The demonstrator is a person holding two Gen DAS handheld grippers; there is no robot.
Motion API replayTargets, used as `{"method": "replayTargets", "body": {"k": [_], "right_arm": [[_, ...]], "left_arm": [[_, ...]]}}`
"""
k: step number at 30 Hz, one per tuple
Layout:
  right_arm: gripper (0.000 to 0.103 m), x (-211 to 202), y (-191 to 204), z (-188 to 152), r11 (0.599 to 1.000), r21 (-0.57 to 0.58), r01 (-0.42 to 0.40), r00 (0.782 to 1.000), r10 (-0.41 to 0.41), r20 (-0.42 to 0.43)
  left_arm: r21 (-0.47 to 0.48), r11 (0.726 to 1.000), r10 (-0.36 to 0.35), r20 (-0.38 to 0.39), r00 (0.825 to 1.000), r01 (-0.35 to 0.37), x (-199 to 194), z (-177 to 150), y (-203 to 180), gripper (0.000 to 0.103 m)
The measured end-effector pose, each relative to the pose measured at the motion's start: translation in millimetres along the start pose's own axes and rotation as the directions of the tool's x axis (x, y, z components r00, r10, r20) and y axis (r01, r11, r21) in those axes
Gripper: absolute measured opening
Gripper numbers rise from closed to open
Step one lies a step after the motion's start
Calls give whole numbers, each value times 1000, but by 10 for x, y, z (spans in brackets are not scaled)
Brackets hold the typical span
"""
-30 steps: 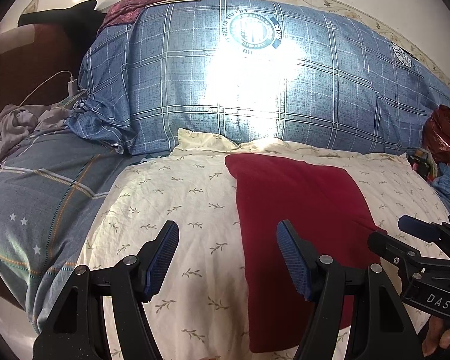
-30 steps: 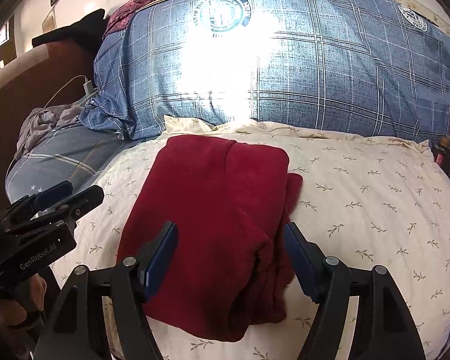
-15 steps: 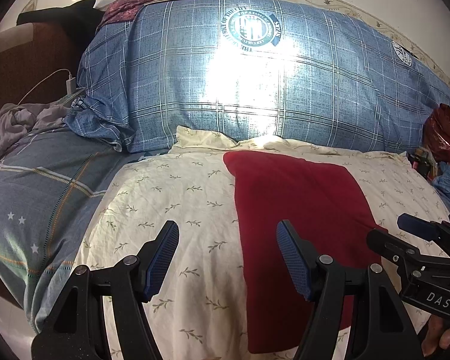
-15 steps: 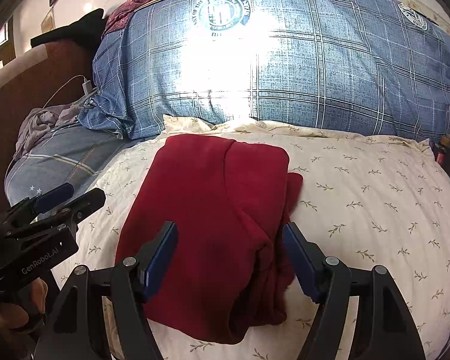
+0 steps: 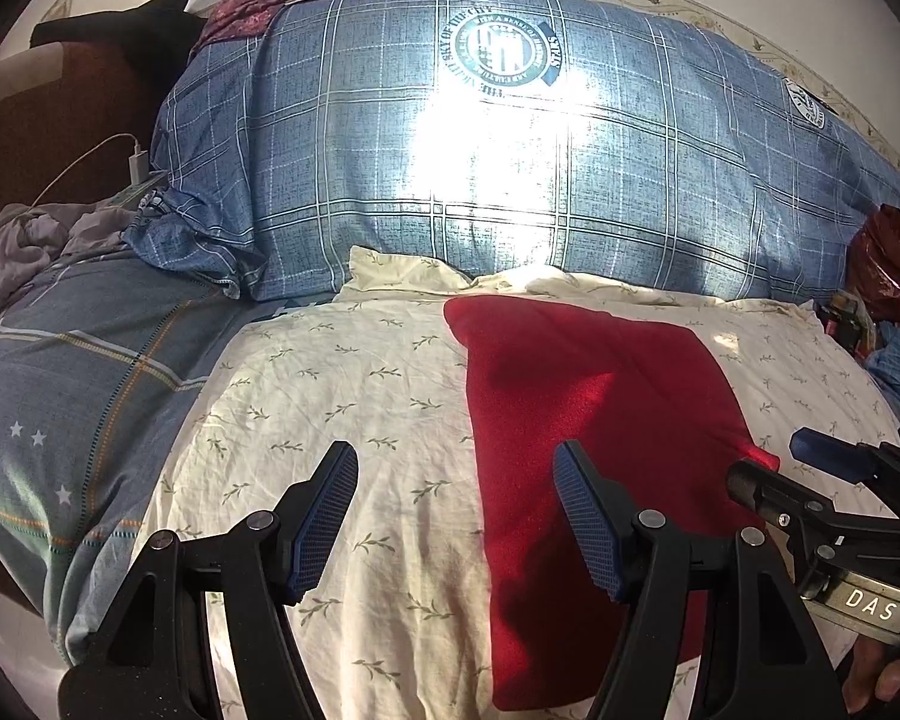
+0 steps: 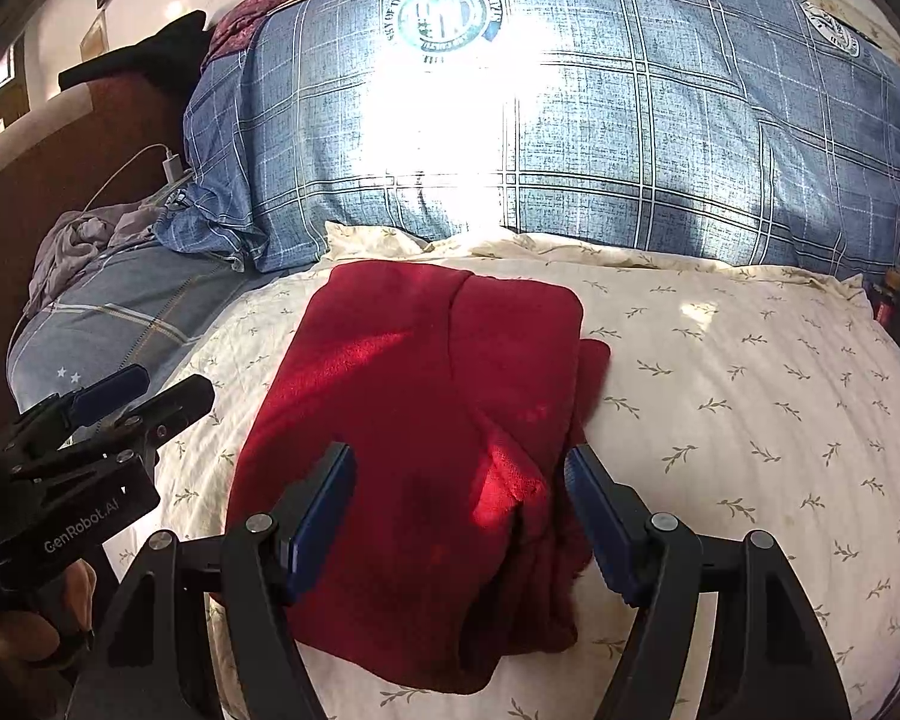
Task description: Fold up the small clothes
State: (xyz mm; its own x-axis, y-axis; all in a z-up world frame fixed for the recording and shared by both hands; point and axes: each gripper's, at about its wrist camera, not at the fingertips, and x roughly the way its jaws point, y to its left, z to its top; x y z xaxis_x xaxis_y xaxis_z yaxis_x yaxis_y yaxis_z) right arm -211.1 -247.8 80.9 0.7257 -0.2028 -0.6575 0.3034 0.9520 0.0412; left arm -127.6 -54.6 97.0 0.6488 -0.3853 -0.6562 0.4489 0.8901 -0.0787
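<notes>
Hidden and cut-off parts on the bed

The red garment's (image 5: 600, 420) near edge runs under the left gripper's fingers (image 5: 588, 528) and out of the bottom of the left wrist view; sun glare washes out the middle of the blue plaid pillow (image 6: 450, 102); the clutter at the right edge (image 5: 888, 276) is too small to identify.

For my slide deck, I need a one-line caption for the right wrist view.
Open right gripper poised above a folded red garment on a leaf-print cream pillow.
</notes>
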Motion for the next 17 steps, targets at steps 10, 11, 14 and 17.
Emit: {"method": "replayTargets", "body": {"k": [10,11,14,17], "right_arm": [[74,79,-6,0,1000,-2,-4,1000,4,-18],[74,93,-8,-3,1000,-2,-4,1000,4,-21],[74,132,-34,-4,1000,3,-2,1000,2,-27],[74,158,-81,12,1000,8,1,1000,-1,-30]], "left_arm": [[-6,1000,-4,-10,1000,4,92,8,-4,67],[-6,1000,-5,-7,1000,5,100,7,-1,67],[-5,1000,-3,-3,1000,3,135,2,14,67],[-22,1000,-14,-23,1000,13,219,7,57,68]]}}
